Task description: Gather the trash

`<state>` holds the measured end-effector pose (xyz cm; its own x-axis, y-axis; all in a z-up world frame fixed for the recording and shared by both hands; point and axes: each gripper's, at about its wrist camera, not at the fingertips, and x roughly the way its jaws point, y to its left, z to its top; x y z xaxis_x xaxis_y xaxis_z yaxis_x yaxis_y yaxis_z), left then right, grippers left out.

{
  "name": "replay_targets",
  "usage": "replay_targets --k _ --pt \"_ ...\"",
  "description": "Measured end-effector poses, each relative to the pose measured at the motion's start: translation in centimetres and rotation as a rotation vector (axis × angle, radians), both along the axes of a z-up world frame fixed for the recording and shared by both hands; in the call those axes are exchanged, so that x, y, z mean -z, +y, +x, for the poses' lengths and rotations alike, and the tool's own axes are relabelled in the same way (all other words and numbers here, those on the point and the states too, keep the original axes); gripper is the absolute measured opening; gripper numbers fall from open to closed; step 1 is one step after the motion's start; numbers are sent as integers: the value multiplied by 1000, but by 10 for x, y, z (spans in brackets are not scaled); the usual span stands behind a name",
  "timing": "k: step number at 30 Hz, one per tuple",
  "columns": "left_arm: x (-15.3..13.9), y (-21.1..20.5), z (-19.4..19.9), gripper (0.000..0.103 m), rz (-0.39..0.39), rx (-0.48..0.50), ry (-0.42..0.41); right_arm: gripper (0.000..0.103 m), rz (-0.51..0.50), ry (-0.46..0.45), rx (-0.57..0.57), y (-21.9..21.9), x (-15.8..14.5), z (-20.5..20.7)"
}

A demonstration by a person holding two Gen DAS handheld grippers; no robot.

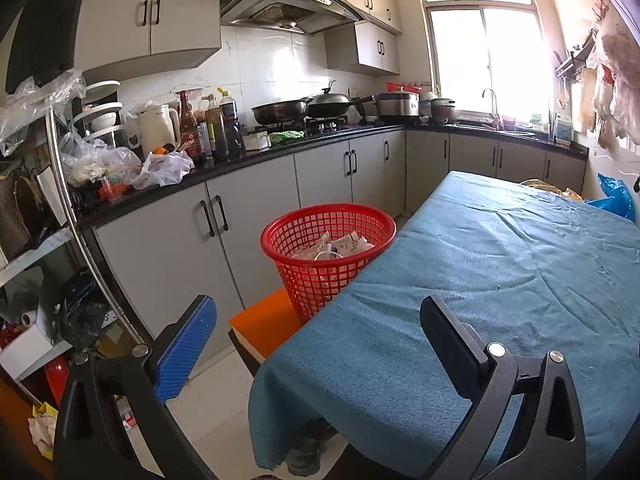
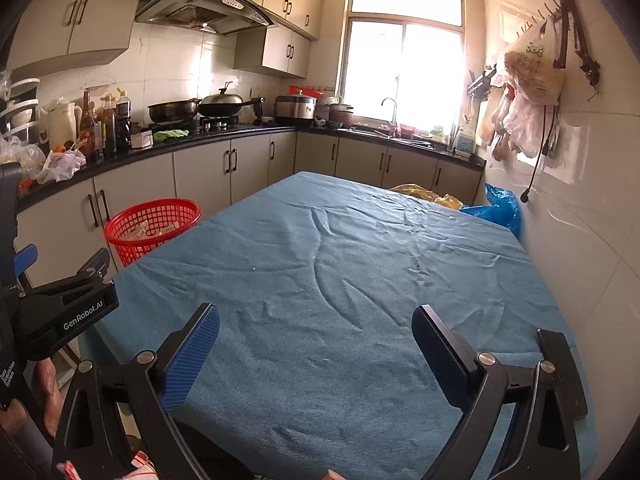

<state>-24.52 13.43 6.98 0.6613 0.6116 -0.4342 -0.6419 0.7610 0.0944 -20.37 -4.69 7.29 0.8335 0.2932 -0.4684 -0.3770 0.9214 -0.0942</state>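
**A:** Where does the trash stand right now?

**B:** In the left wrist view, the red plastic lattice wastebasket (image 1: 327, 248) sits at centre frame on an orange seat (image 1: 267, 326), touching the left edge of the table draped in blue-green cloth (image 1: 500, 280). White wrappers and paper scraps (image 1: 340, 246) already lie inside it. The cloth itself looks bare in both views.

**A:** And the tools?

**B:** The left gripper (image 1: 320, 340) is spread wide, its 2 fingers at the lower corners of the frame with nothing between them. The right gripper (image 2: 316, 354) is just as wide apart and empty, hovering low over the near end of the table. The left tool's black body also shows at the left edge of the right wrist view.

**A:** So is the job finished?

**B:** I judge the table part done. There is crumpled paper (image 1: 42, 428) on the floor at the lower left of the left view, and something red and white at the very bottom edge of the right view, though it is too cropped to tell what it is.

**A:** What could go wrong from here?

**B:** The basket perches on the seat near its edge, so a knock from the left tool reaching down toward the floor could tip it and spill the wrappers. The loose cloth could also snag on a finger and drag.
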Motion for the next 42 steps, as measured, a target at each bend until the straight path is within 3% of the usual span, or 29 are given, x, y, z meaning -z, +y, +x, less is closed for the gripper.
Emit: replay_targets --k 42 --pt "2 -1 1 101 1 11 6 99 -20 9 -4 2 8 -1"
